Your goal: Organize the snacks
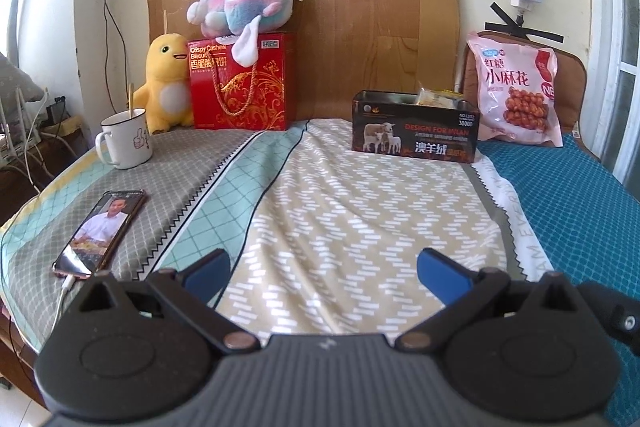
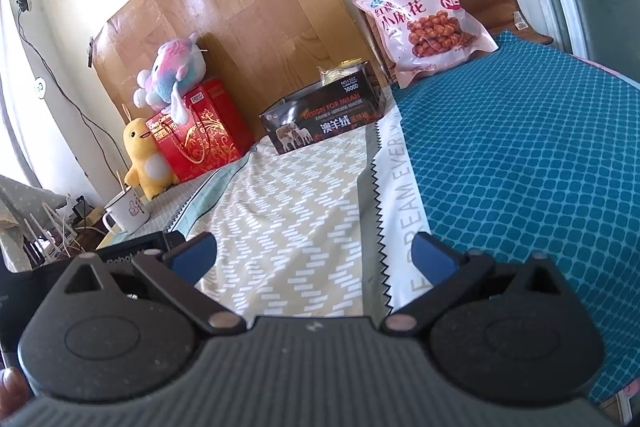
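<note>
So both grippers, left gripper (image 1: 323,267) and right gripper (image 2: 314,254), hang wide open and empty over the patchwork bedspread (image 1: 340,211). The pink plastic bag of twisted snacks (image 1: 516,91) leans upright against the brown cushion (image 1: 568,67), far ahead and to the right, just beside the open black cardboard box (image 1: 414,131). I'd say the right one's nearer. Cluttered bedroom otherwise.

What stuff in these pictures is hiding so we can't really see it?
- Snacks inside the dark box: both views show only wrapper tops above its rim; the walls hide the rest.
- Inside the mug: its rim hides any contents in both views.
- Red biscuit box top: the pastel plush toy covers it.
- Small print on the pink snack bag: too small to read.
</note>
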Motion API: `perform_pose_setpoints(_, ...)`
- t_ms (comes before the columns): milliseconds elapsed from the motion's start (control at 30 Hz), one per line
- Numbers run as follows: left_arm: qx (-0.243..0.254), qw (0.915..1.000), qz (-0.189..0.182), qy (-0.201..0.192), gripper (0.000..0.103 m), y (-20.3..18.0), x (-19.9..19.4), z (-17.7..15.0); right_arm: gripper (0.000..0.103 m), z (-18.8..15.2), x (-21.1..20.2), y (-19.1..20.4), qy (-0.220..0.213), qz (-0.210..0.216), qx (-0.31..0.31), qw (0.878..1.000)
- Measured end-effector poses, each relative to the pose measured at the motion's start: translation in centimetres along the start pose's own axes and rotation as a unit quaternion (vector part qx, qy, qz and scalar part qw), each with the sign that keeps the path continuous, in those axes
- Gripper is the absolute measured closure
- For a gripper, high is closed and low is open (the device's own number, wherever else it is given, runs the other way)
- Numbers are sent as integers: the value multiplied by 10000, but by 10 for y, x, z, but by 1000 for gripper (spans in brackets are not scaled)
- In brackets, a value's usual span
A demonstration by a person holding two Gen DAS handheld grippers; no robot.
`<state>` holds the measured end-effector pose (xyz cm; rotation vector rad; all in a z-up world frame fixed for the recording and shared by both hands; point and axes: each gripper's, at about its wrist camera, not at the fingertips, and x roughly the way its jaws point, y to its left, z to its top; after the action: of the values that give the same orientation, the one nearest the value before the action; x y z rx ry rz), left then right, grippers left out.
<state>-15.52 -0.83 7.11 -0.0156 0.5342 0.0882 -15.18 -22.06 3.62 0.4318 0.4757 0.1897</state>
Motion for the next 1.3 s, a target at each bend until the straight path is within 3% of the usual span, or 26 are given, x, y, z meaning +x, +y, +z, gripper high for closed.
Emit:
perform_pose_setpoints(600,156,9998,88,-98,0,-2,-5,-1,0,0,0,0,37,32,26,10000)
perform_pose_setpoints(1300,167,9996,73,203,0,1,7,-4,0,-2,2,-1,142,1,179,9997)
